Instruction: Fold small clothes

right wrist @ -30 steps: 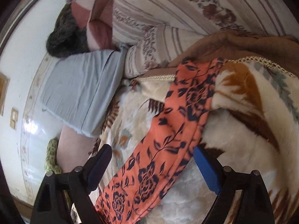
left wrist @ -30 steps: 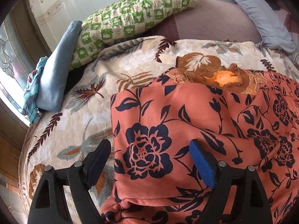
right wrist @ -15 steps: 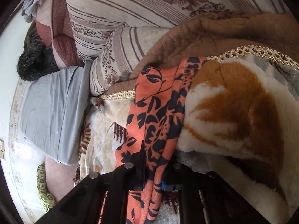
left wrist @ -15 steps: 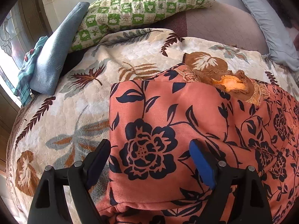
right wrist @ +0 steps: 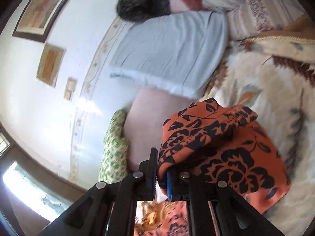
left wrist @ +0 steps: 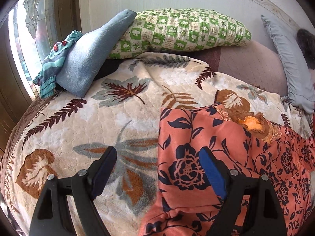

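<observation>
On the left, our left gripper [left wrist: 157,169] hangs with jaws wide and empty over the leaf-print blanket [left wrist: 98,118], astride the edge of the orange floral garment [left wrist: 206,137], which lies partly folded. On the right, our right gripper [right wrist: 161,179] clamps a raised end of that garment [right wrist: 216,147]. We judge the fold unfinished.

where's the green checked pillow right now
In the left wrist view the green checked pillow lies at the far edge of the bed against the wall, its left end under the folded blue cloth, with the grey pillow off to its right.
</observation>
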The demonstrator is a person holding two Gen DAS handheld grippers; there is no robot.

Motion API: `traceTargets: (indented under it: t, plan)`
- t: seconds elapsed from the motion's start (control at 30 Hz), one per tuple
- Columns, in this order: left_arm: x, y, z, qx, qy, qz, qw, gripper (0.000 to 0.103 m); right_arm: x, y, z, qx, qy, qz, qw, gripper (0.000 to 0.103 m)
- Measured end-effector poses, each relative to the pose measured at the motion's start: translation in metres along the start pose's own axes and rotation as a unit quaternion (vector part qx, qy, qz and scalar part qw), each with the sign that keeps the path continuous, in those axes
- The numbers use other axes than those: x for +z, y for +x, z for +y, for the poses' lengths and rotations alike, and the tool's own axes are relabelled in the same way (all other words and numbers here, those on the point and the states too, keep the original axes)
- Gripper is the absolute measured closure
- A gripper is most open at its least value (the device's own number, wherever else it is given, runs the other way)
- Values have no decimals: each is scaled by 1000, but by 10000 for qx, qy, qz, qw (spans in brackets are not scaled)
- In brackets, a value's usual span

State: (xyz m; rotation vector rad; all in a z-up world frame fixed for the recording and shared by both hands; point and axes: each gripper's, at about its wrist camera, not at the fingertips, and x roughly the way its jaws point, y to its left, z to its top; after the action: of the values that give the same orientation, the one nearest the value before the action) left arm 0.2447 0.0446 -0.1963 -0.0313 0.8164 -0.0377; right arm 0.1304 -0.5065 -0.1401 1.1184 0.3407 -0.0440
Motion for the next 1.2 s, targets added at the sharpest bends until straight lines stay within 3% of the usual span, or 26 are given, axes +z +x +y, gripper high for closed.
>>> traceTargets:
  t: [0.17,0.3,0.37,0.43,0.53,0.6,0.7,0.8,0.83,0.87,0.9,1.13,1.2]
  plan:
    - [2,-5,34,370,-203,-104,9991,17,-99,60,58,399,-287,1207,9915,95]
    - [4,-10,60,609,-341,-164,9974,17,-182,110,97,327,-700,2165,9732,95]
    - [4,-12,71,674,-387,-149,9969,17,-225,133,107,10,-1038,2713,9569,95]
    - [2,-12,80,728,-406,-129,9964,17,-261,146,113,-573,-1616,2922,9409,91]
    - [-1,-12,92,701,-504,-44,9963,17,-305,168,107,-1309,-2342,3581,8943,90]
    - [-3,-12,98,650,-576,-4,9962,17,-317,169,97,-1552,-2580,3750,8767,89]
    - [-4,-12,105,595,-700,56,9958,17,-317,161,98,-1520,-2666,3718,8761,89]
    - [-4,-12,107,555,-806,74,9952,17,-316,152,109,-1445,-2870,3751,8695,77]
    - [-4,-12,106,551,-817,81,9951,17,-316,150,117,-1457,-3005,3743,8651,62]
    - [-4,-12,105,560,-824,84,9950,17,-316,148,123,-1458,-3121,3699,8628,38]
    - [-4,-11,104,572,-823,82,9949,17,-317,144,128,-1424,-3222,3598,8640,31]
    - [-2,-7,109,782,-892,33,9929,17,-320,123,172,-917,-3570,3686,8534,30]
    - [-2,-2,114,709,-1015,138,9922,17,-312,108,181,-609,-3551,3698,8564,29]
